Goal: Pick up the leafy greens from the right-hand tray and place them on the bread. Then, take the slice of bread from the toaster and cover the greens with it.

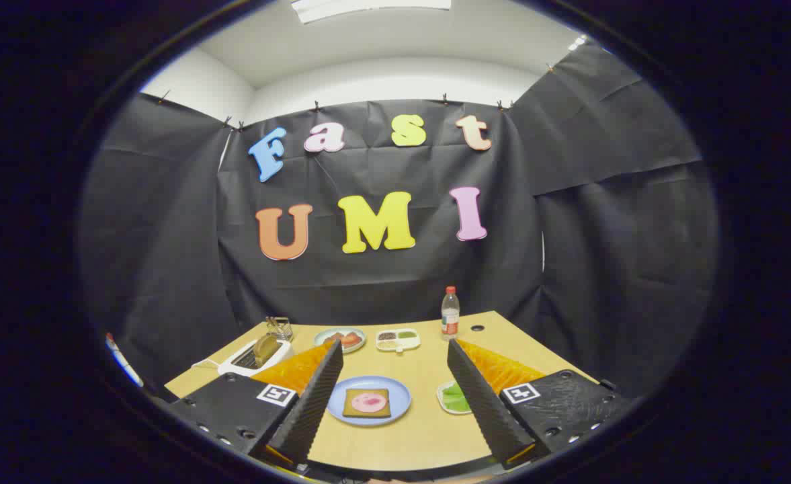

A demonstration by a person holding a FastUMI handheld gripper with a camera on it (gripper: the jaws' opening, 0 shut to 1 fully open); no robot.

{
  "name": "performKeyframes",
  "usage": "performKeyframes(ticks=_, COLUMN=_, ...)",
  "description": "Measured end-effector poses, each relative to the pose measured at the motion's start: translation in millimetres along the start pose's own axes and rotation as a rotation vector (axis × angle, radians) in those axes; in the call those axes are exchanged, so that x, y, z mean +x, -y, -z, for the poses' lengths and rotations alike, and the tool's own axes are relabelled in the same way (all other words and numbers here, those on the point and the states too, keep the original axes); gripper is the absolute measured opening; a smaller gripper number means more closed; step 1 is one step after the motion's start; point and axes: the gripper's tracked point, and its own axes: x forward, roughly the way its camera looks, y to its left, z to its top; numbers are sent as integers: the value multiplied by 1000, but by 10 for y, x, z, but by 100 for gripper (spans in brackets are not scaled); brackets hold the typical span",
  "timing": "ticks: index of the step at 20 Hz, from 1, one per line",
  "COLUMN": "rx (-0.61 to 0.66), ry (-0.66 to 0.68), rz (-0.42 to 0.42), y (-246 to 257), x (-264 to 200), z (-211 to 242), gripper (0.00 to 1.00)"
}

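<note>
A slice of bread (367,402) topped with a pink round of meat lies on a blue plate (398,390), between my two fingers and a little ahead. The leafy greens (458,398) lie on a small white tray (443,395) beside the right finger, partly hidden by it. A white toaster (255,357) stands beyond the left finger with a brown slice of bread (265,349) sticking up from its slot. My gripper (395,353) hangs above the table, open wide, nothing between its black ribbed fingers (311,403).
At the back of the wooden table (395,440) stand a plate of food (341,338), a white divided dish (398,339) and a red-capped bottle (450,312). A small metal rack (279,327) sits behind the toaster. Black cloth walls close the booth.
</note>
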Motion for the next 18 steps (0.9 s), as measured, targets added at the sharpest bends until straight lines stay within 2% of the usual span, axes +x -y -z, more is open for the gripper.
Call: performKeyframes(ticks=18, rx=-64, ry=-16, rz=42, y=138, x=86, z=117, gripper=96)
